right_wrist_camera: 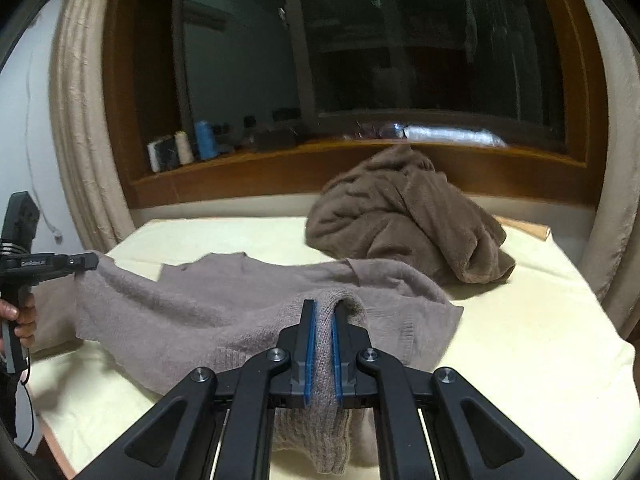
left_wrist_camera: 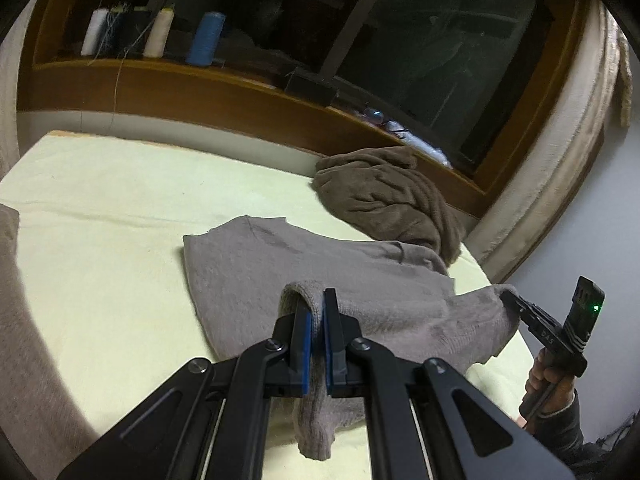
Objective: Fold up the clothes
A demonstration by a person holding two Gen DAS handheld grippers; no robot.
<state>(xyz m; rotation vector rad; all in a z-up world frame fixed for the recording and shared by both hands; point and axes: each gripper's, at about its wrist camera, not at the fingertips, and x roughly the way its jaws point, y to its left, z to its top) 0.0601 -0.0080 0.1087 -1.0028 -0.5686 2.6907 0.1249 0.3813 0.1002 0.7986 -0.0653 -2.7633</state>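
A grey-beige knit sweater (left_wrist_camera: pixel 304 264) lies partly spread on the pale yellow bed (left_wrist_camera: pixel 100 208). My left gripper (left_wrist_camera: pixel 317 300) is shut on a fold of its near edge, lifted off the bed. My right gripper (right_wrist_camera: pixel 324 308) is shut on another fold of the same sweater (right_wrist_camera: pixel 208 300). Each gripper shows in the other's view, pinching a raised corner: the right gripper (left_wrist_camera: pixel 510 298) at right in the left wrist view, the left gripper (right_wrist_camera: pixel 94 261) at left in the right wrist view. The cloth hangs between them.
A crumpled brown garment (left_wrist_camera: pixel 392 196) (right_wrist_camera: pixel 404 216) lies heaped behind the sweater, near the wooden window sill (left_wrist_camera: pixel 224 92). Thread cones (left_wrist_camera: pixel 206 38) stand on the sill. Curtains (right_wrist_camera: pixel 80 120) hang at both sides. The bed edge (right_wrist_camera: pixel 52 436) is close on the left.
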